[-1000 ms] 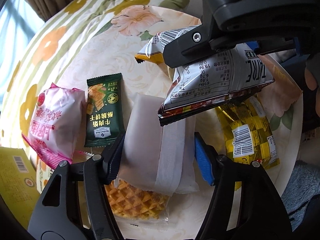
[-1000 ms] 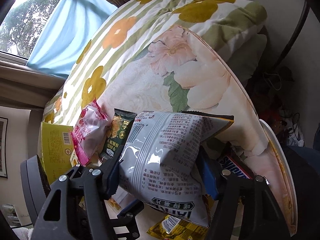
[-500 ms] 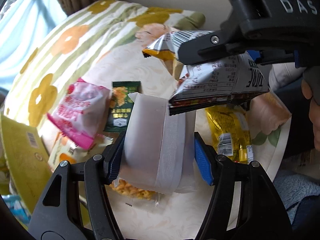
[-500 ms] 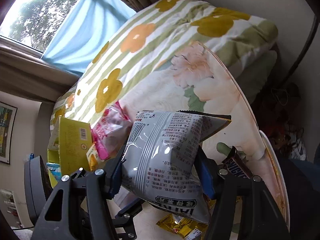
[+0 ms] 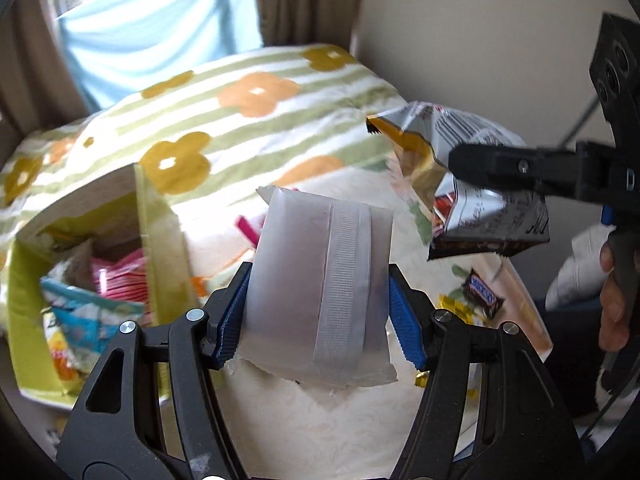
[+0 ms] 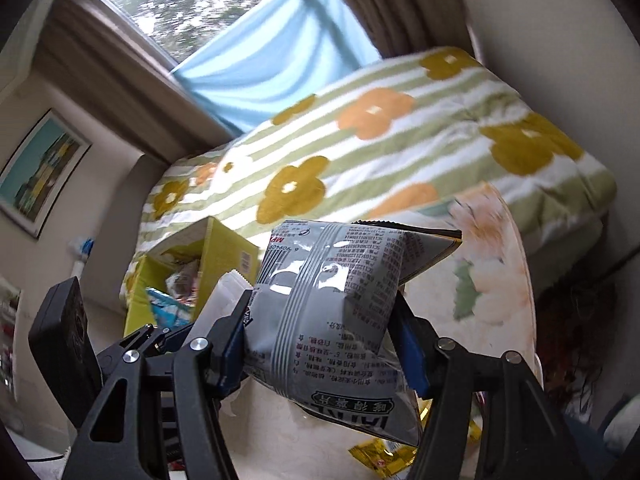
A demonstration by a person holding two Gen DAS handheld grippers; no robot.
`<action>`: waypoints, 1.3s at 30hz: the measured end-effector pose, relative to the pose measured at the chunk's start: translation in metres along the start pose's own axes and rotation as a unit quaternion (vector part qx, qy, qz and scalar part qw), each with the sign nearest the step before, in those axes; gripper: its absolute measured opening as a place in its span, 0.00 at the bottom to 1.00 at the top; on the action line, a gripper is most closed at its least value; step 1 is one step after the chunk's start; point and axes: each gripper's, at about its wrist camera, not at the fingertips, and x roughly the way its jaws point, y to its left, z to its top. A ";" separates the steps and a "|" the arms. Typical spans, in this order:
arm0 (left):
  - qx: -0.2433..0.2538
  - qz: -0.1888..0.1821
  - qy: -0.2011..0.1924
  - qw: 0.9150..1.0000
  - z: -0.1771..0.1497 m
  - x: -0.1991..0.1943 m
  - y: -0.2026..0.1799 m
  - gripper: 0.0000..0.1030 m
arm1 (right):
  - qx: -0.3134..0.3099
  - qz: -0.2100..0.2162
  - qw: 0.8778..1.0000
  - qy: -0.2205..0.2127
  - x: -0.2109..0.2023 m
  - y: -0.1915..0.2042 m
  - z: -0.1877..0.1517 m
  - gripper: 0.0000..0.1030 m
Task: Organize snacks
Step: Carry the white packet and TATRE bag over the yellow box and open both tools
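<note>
Snacks are held in both grippers above the counter [image 5: 320,432]. A white packet [image 5: 316,292] stands with its long axis running away from the camera, pinched at its sides by the left gripper [image 5: 318,312] fingers. A silver chip bag [image 6: 332,304], upright and slightly tilted, is squeezed between the right gripper [image 6: 324,340] fingers. A yellow-green box [image 5: 100,264] of snacks sits open at left.

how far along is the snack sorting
Partly done: the yellow-green box already holds several packets. In hand: the left gripper clamps a white packet, and the right gripper clamps a silver chip bag. Left: a chocolate bar and yellow packets on the table.
</note>
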 end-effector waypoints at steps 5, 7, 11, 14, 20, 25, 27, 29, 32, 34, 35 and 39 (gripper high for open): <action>-0.061 0.021 -0.033 0.997 0.004 -0.038 0.043 0.59 | -0.036 0.034 0.999 0.001 0.008 0.037 0.011 0.58; -0.077 0.030 -0.042 0.996 0.001 -0.050 0.061 0.59 | -0.051 0.047 0.998 0.002 0.014 0.054 0.014 0.58; -0.116 0.042 -0.052 0.991 -0.006 -0.067 0.113 0.59 | -0.072 0.062 0.995 0.004 0.034 0.091 0.018 0.58; -0.144 0.049 -0.051 0.987 -0.011 -0.074 0.156 0.59 | -0.077 0.070 0.994 0.008 0.054 0.118 0.020 0.58; -0.189 0.081 -0.040 0.978 -0.027 -0.078 0.252 0.59 | -0.094 0.077 0.992 0.028 0.100 0.170 0.022 0.58; -0.214 0.079 -0.020 0.973 -0.042 -0.064 0.319 0.59 | -0.098 0.069 0.992 0.047 0.140 0.205 0.020 0.58; -0.217 0.075 -0.007 0.973 -0.047 -0.052 0.341 0.59 | -0.097 0.062 0.992 0.055 0.156 0.215 0.018 0.58; -0.209 0.070 0.008 0.975 -0.050 -0.038 0.357 0.59 | -0.095 0.055 0.992 0.059 0.170 0.223 0.015 0.58; -0.196 0.061 0.027 0.978 -0.051 -0.021 0.368 0.59 | -0.086 0.044 0.993 0.069 0.185 0.229 0.010 0.58; -0.182 0.052 0.033 0.981 -0.049 -0.013 0.366 0.59 | -0.080 0.035 0.994 0.071 0.190 0.231 0.006 0.58; -0.172 0.047 0.036 0.983 -0.048 -0.009 0.363 0.59 | -0.078 0.029 0.994 0.073 0.192 0.231 0.004 0.58; -0.160 0.032 0.022 0.986 -0.045 -0.009 0.354 0.70 | -0.063 0.011 0.995 0.078 0.194 0.228 0.005 0.58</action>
